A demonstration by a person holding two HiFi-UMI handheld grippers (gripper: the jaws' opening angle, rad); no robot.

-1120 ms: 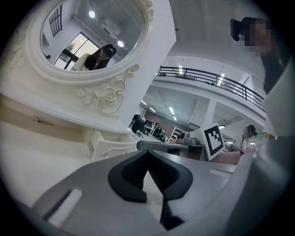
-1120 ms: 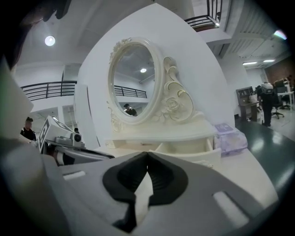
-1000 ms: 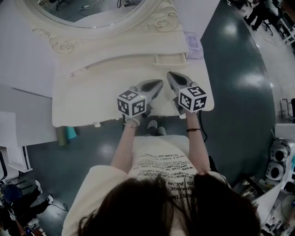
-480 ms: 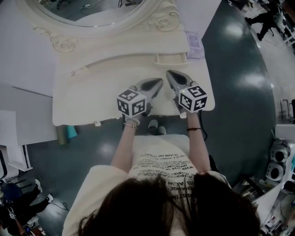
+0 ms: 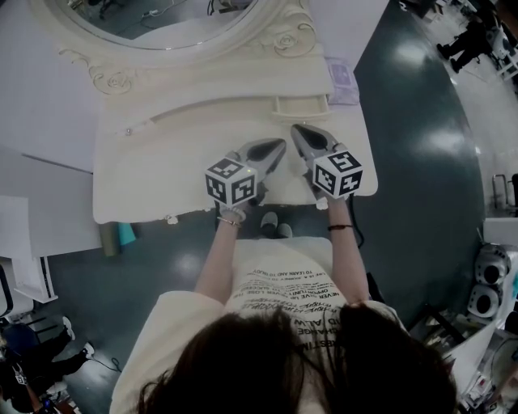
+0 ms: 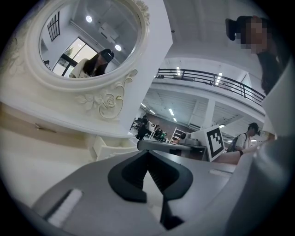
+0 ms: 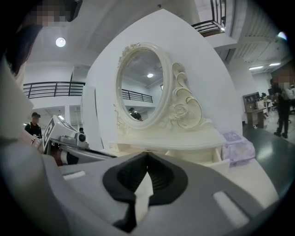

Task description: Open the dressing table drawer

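Note:
The cream dressing table (image 5: 162,174) fills the top of the head view. Its small right drawer (image 5: 301,105) stands pulled out a little under the mirror shelf; it also shows in the right gripper view (image 7: 216,159) and the left gripper view (image 6: 108,147). My right gripper (image 5: 296,129) hovers just in front of that drawer, shut and empty (image 7: 147,153). My left gripper (image 5: 281,144) hangs beside it over the tabletop, also shut with nothing between its jaws (image 6: 147,151). Neither gripper touches the drawer.
An oval mirror (image 5: 162,20) in a carved frame rises at the back. A purple tissue pack (image 5: 340,79) lies at the back right corner. The left drawer's knob (image 5: 127,130) shows at the left. The person's shoes (image 5: 273,222) sit under the table's front edge.

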